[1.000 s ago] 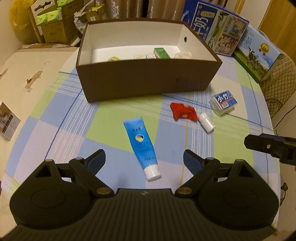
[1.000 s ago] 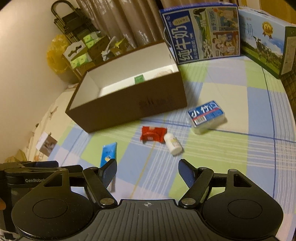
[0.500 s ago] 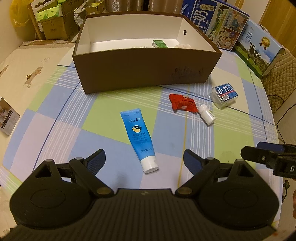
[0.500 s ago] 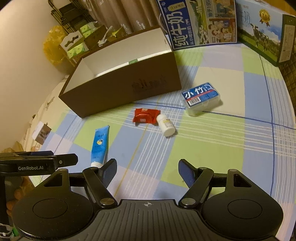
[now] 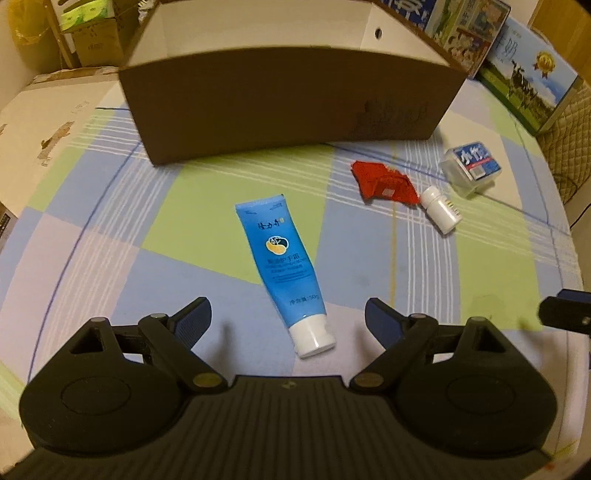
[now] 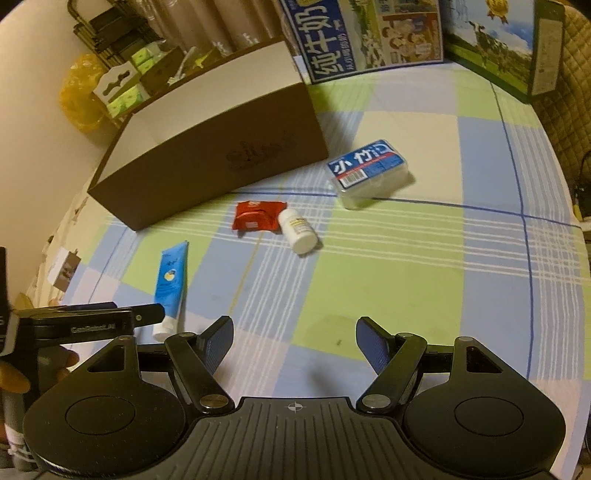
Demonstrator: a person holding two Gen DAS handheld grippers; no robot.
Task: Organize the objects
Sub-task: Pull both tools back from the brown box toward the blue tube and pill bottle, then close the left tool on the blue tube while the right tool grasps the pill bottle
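A blue tube (image 5: 282, 265) with a white cap lies on the checked cloth, its cap end between the fingers of my open left gripper (image 5: 288, 320). Further right lie a red packet (image 5: 384, 182), a small white bottle (image 5: 441, 213) on its side and a clear box with a blue label (image 5: 472, 168). A brown open box (image 5: 288, 103) stands behind them. My right gripper (image 6: 294, 341) is open and empty over bare cloth, with the white bottle (image 6: 298, 230), red packet (image 6: 256, 218) and labelled box (image 6: 369, 170) well ahead of it. The blue tube (image 6: 170, 282) lies to its left.
Two milk cartons (image 6: 364, 35) (image 6: 506, 44) stand at the back right of the table. Cardboard boxes and a yellow bag (image 6: 79, 99) sit beyond the table at the left. The left gripper's body (image 6: 85, 319) and a hand show at the right wrist view's left edge.
Both grippers have moved forward and lower toward the table. The blue tube now sits closer, its cap between the left fingers. No object has moved.
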